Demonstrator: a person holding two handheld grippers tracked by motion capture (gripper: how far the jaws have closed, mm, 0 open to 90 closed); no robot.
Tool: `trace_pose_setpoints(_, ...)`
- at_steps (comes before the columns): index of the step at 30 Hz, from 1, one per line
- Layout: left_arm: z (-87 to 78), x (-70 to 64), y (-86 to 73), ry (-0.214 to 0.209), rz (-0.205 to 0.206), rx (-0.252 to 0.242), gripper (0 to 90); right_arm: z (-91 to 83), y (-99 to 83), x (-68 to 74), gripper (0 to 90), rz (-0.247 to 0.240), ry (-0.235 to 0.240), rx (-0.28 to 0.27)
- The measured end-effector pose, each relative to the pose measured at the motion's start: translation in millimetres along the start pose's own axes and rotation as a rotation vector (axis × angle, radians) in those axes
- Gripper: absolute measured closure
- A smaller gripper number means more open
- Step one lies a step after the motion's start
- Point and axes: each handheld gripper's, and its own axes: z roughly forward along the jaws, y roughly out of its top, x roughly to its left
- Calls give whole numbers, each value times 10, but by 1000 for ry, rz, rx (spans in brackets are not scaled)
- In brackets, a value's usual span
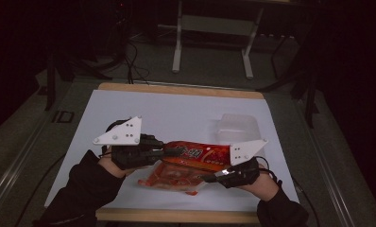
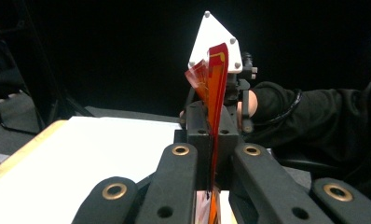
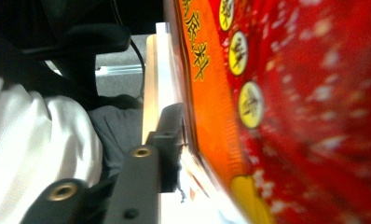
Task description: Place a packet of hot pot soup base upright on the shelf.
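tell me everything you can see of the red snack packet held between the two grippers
The red snack packet is a flat, glossy pouch that looks like plastic film, red and orange with yellow characters and round yellow badges. It is held above the white table sheet, stretched roughly level between the left gripper and the right gripper, each shut on one end. In the left gripper view it stands edge-on between the jaws. A second similar packet lies beneath it on the sheet; whether they touch is unclear.
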Motion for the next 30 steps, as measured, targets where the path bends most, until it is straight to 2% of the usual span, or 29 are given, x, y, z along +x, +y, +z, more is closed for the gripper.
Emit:
trace_pose_setpoints(4,-19,48,-29,16,-20,1,898,11,15,28,709,1,0,11)
trace_pose_setpoints(7,-60,85,-59,14,-13,7,897,25,51,48,711,-2,-20,24)
trace_pose_setpoints(9,-94,112,-90,-15,-9,1,894,34,75,62,712,-21,-46,34)
trace_pose_setpoints(10,-109,115,-107,-10,4,3,893,38,84,79,712,-41,-59,36)
trace_pose_setpoints(12,-140,127,-148,-19,-4,-4,891,45,107,97,713,-51,-70,48)
trace_pose_setpoints(13,-153,130,-164,-13,1,2,891,50,110,92,713,-53,-68,49)
trace_pose_setpoints(15,-178,144,-192,-20,-15,8,880,64,117,88,714,-46,-61,54)
trace_pose_setpoints(16,-192,142,-204,-9,-10,5,872,73,125,90,714,-45,-60,60)
trace_pose_setpoints(18,-228,151,-229,-28,-37,-17,855,74,149,90,714,-31,-44,61)
trace_pose_setpoints(20,-265,141,-259,-41,-51,-44,779,63,191,118,714,-34,-51,54)
trace_pose_setpoints(23,-313,102,-296,-6,-47,-58,604,39,249,141,714,-39,-78,44)
trace_pose_setpoints(24,-323,93,-310,11,-46,-58,515,22,263,132,714,-31,-84,36)
trace_pose_setpoints(26,-349,90,-348,29,-47,-60,411,-27,282,101,714,-4,-91,22)
trace_pose_setpoints(27,-364,93,-372,39,-55,-62,358,-59,293,90,714,10,-99,12)
trace_pose_setpoints(29,-388,101,-405,36,-71,-69,307,-93,309,87,714,11,-115,11)
trace_pose_setpoints(30,-438,120,-484,36,-114,-87,307,-130,326,87,714,12,-128,5)
